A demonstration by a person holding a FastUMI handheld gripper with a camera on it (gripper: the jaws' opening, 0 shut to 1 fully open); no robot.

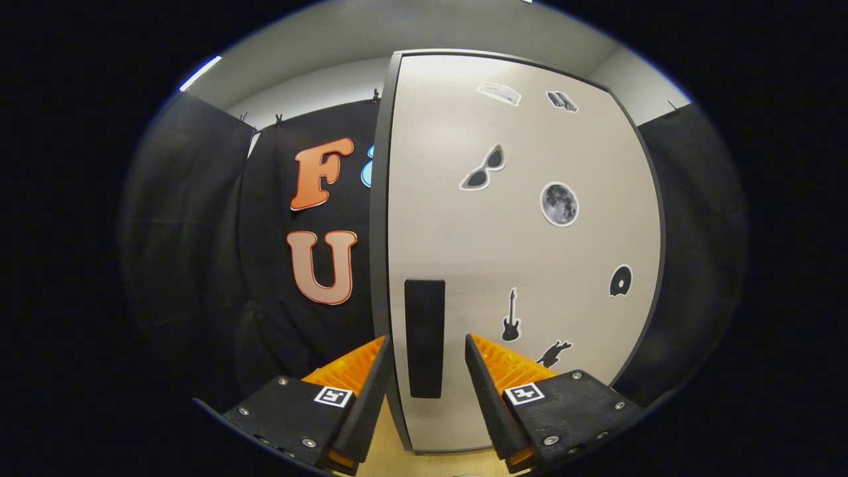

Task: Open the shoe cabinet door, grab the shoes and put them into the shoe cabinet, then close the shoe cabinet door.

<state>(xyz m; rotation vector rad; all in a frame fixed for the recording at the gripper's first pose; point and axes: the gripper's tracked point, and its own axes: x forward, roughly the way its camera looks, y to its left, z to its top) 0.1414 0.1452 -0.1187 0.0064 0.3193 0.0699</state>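
gripper (424, 351): fingers spread, nothing pinched, not touching anything
handle (424, 338): black vertical bar on the door, dead ahead, framed in the gap between the fingers
door (530, 258): looks closed, pale panel with stickers, its left edge just ahead of the left finger
shoes: none spotted
risk: left finger could catch the door edge on approach; off-centre pinch may slip off the handle
floor (391, 457): light wood under the fingers
room: black cloth walls both sides, pale ceiling

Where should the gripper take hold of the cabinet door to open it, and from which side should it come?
Probably at the black handle, an upright bar near the door's left edge. Come straight from the front, one finger on each side of the bar. The gripper is open, with the bar between its fingers.
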